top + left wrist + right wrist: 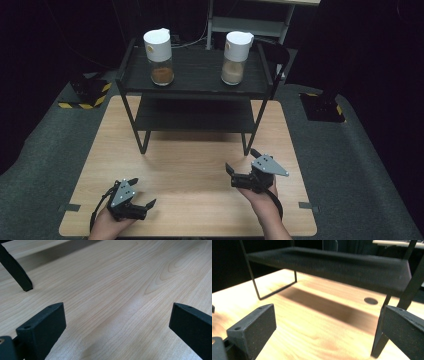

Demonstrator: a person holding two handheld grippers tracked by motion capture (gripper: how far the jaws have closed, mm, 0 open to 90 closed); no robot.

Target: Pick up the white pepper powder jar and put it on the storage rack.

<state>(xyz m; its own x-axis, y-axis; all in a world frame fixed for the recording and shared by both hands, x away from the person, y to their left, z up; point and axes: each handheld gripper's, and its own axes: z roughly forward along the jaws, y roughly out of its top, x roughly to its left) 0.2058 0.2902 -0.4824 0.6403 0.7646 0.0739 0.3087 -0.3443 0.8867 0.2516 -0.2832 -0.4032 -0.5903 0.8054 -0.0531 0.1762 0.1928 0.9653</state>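
A black two-tier rack (195, 85) stands at the far half of the wooden table (190, 170). Two clear jars with white lids sit on its top shelf: the left jar (160, 56) holds brown powder, the right jar (236, 57) holds tan powder. My left gripper (143, 192) hovers open near the table's front left edge; in the left gripper view (117, 312) only bare wood lies between its jaws. My right gripper (241, 159) is open just in front of the rack's right front leg. In the right gripper view (329, 312) it faces the lower shelf (329, 262), holding nothing.
A rack leg (17, 272) stands ahead and to the left of the left gripper, and another rack leg (384, 340) rises close beside the right gripper's right jaw. A round dark hole (371, 300) marks the tabletop under the rack. Black-and-yellow striped blocks (87, 95) sit on the grey floor.
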